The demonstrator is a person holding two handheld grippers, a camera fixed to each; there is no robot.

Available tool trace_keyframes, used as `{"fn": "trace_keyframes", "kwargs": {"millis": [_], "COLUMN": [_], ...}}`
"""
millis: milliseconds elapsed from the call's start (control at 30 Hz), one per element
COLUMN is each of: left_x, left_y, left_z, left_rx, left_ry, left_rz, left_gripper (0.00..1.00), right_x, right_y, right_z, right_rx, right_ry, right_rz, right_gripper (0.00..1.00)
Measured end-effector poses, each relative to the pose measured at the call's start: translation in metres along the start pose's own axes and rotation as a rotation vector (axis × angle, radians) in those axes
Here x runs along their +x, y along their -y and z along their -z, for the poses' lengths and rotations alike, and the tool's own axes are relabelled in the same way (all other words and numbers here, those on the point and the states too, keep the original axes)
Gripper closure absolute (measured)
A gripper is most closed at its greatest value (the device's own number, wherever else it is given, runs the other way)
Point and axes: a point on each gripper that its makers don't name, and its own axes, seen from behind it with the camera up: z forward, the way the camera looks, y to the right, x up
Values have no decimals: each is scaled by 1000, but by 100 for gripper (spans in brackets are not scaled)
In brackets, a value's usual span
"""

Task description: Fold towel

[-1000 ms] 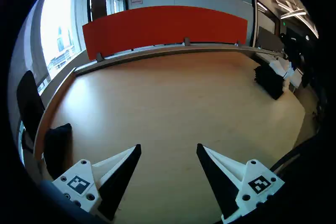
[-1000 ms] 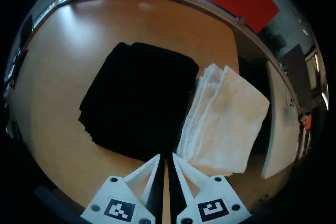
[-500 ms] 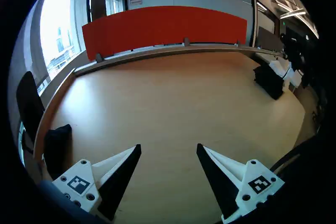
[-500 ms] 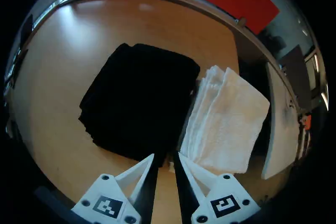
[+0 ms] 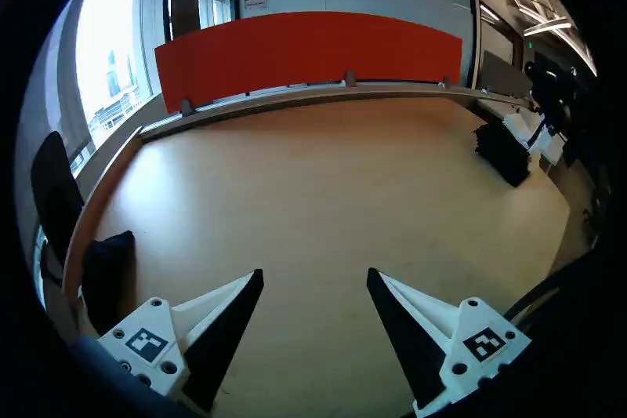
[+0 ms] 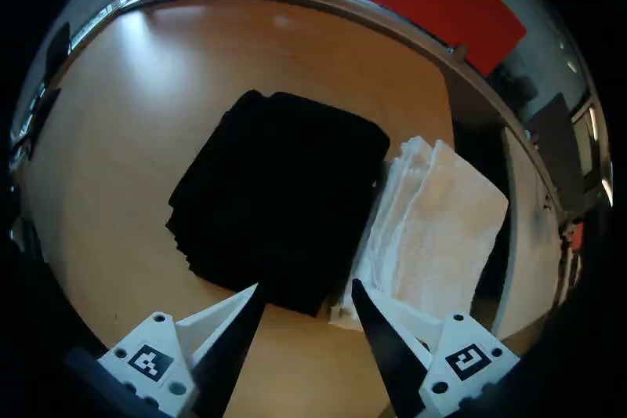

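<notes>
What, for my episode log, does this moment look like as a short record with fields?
surface: wooden table, with a red divider along its far edge
black towels: folded stack, lying flat on the table
white towels: folded stack, close beside the black one
left gripper: open, empty, over bare tabletop
right gripper: open, empty, at the near edge of the two stacks
fold: no towel spread out or gripped
</notes>
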Motion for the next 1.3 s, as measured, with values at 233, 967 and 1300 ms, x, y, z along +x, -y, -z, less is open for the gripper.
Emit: {"fn": "trace_keyframes", "kwargs": {"millis": [233,967,1300], "left_x": [0,0,-3], "left_y": [2,7,9], "left_z": [1,7,11], "left_rx": [0,8,14], "left_ry": [-4,-18,-19], "left_rz": [8,15,23], "left_gripper": [2,2,2], "right_x": [2,31,50], "right_y": [4,57,88], "right_z": [3,3,-1], "right_rx": [3,85,138], "right_ry": [-15,-92,-124], "right_rz": [-6,5,25], "right_gripper": [17,17,20]}}
